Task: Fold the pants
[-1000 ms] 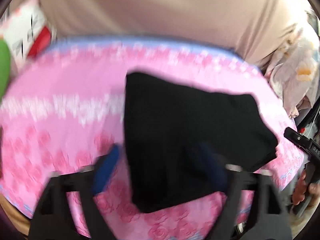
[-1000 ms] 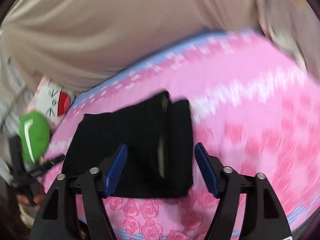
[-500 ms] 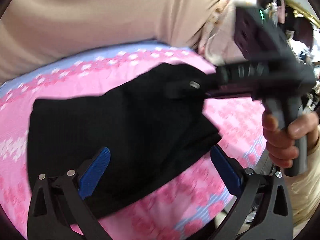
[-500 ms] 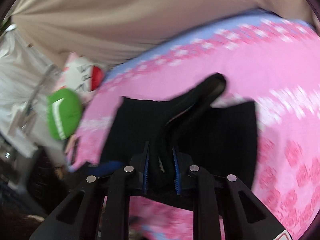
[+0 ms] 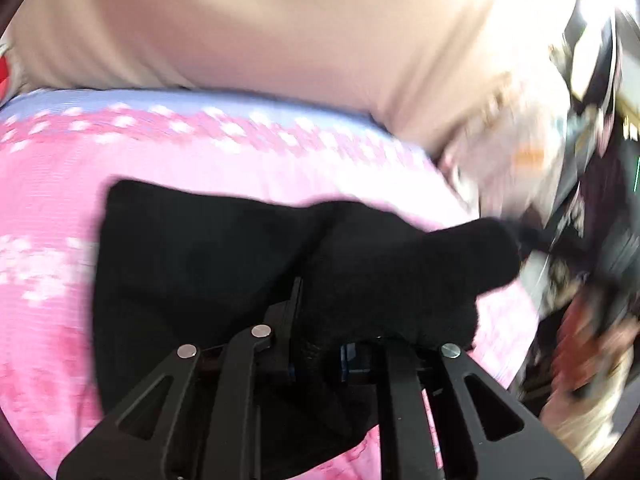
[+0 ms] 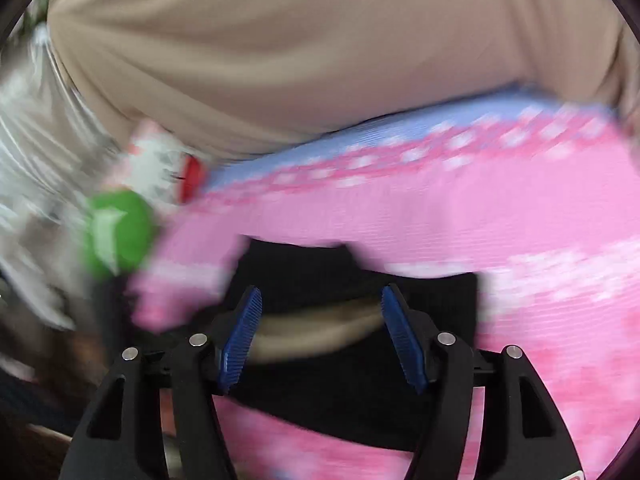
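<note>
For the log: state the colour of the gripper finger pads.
Blue, ribbed pads on the right hand-held gripper; clearest in the right wrist view.

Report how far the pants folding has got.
Done: the black pants already lie as a compact bundle on the pink sheet. In hand: the left gripper is shut on a raised flap of pants; the right gripper is open over them, gripping nothing. Left: lay that flap down flat and let go. Blur hides how neat the edges are.
</note>
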`<state>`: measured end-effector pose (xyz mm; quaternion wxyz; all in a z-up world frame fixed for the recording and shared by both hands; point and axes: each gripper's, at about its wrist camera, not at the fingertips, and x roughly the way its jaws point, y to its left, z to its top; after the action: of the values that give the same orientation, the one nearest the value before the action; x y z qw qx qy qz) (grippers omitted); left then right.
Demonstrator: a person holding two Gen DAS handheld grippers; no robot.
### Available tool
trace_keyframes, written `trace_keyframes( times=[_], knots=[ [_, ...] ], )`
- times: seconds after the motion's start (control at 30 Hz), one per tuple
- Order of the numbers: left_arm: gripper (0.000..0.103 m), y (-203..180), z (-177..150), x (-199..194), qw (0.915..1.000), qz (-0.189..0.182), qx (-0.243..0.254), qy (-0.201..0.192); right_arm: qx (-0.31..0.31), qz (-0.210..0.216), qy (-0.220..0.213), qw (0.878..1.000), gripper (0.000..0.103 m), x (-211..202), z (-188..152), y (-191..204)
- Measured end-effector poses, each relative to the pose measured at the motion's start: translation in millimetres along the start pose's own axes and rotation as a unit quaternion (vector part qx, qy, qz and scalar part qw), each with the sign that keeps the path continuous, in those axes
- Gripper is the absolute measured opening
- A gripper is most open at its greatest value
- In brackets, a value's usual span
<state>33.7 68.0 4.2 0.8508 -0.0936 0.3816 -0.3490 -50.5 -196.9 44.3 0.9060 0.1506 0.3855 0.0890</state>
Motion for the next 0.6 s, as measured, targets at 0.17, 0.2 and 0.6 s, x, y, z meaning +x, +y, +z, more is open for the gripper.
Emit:
trace_keyframes(
  times=[0.17, 0.2, 0.6],
  knots=[
    [0.013, 34.4, 23.8, -65.5, 0.9961, 0.013, -0.058, -0.064, -0.122, -0.085, 0.038, 0.988, 0.062, 33.2, -53.0, 42.2],
    [0.013, 36.6, 26.4, -75.7, 0.9948, 0.021, -0.063, -0.078, -0.148, -0.082, 0.049, 0.984, 0.062, 47.4, -63.9, 58.0],
    [0.014, 67.3, 31.0, -143.0, 0.9807, 0.09, -0.097, -0.145, -0.256, -0.048, 0.072, 0.963, 0.026, 147.5, -78.5, 135.1]
  ],
)
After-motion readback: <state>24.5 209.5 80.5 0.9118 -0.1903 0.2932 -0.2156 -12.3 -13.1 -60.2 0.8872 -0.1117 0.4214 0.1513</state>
